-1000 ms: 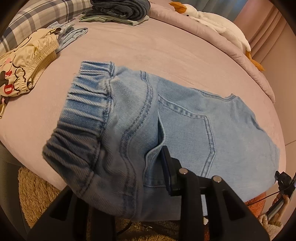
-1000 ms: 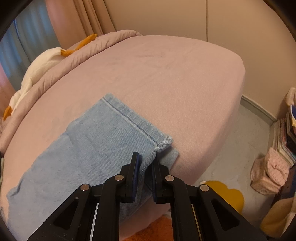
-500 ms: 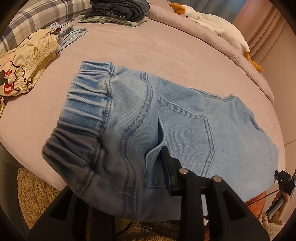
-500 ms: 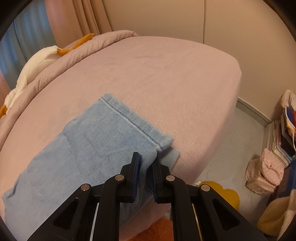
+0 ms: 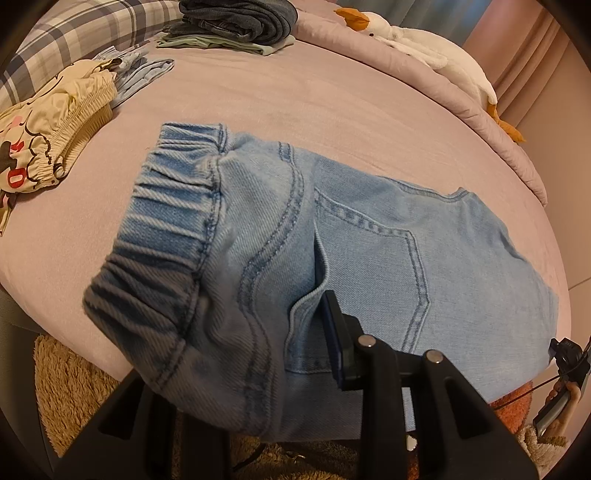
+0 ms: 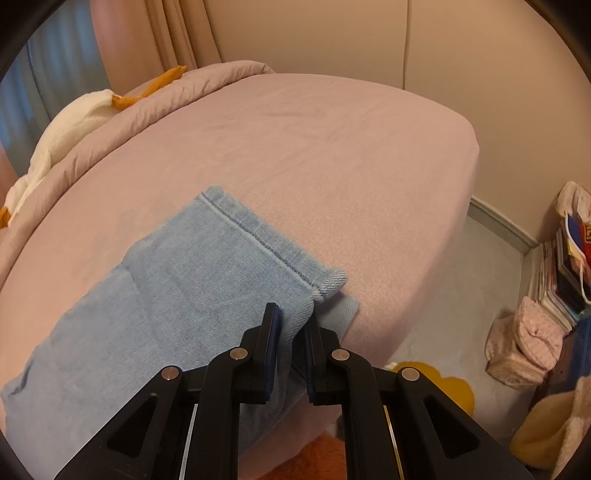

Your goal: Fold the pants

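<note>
Light blue denim pants (image 5: 354, 236) lie on the pink bed, folded lengthwise, back pocket up, elastic waistband (image 5: 170, 221) at the left. My left gripper (image 5: 295, 332) is shut on the waist end near the bed's front edge; cloth hides its left finger, and only the right finger (image 5: 334, 332) shows. In the right wrist view the leg end with its stitched hem (image 6: 258, 240) lies on the bed. My right gripper (image 6: 293, 326) is shut on the hem corner at the front edge.
The pink bed (image 6: 332, 147) stretches beyond the hem. A yellow printed garment (image 5: 48, 136), a stack of folded clothes (image 5: 236, 22) and a white goose plush (image 5: 436, 51) lie at the far side. Bags and magazines (image 6: 561, 273) sit on the floor to the right.
The pants and both grippers have shifted slightly; the right wrist view has moved a little so the hem sits slightly further from the bed's edge. Both grips are unchanged.
</note>
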Demonstrator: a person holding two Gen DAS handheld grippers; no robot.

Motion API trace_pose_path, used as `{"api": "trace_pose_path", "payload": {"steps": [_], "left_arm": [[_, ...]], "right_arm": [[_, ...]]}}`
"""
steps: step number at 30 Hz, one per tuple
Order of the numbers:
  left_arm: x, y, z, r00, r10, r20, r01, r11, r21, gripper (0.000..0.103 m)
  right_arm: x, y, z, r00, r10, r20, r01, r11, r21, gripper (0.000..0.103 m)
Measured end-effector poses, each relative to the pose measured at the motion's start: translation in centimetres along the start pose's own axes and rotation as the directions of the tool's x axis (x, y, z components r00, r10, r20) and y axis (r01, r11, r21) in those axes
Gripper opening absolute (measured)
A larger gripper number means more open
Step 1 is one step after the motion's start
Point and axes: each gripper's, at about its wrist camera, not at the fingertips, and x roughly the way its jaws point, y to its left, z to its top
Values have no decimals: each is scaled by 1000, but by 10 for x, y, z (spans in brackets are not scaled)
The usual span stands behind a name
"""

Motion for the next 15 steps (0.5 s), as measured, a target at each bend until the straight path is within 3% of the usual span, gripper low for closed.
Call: {"api": "trace_pose_path", "payload": {"steps": [15], "left_arm": [[-1, 1, -5, 1000, -11, 20, 11, 1000, 6, 30]], "right_arm": [[-1, 9, -1, 997, -70, 16, 70, 997, -20, 9]]}}
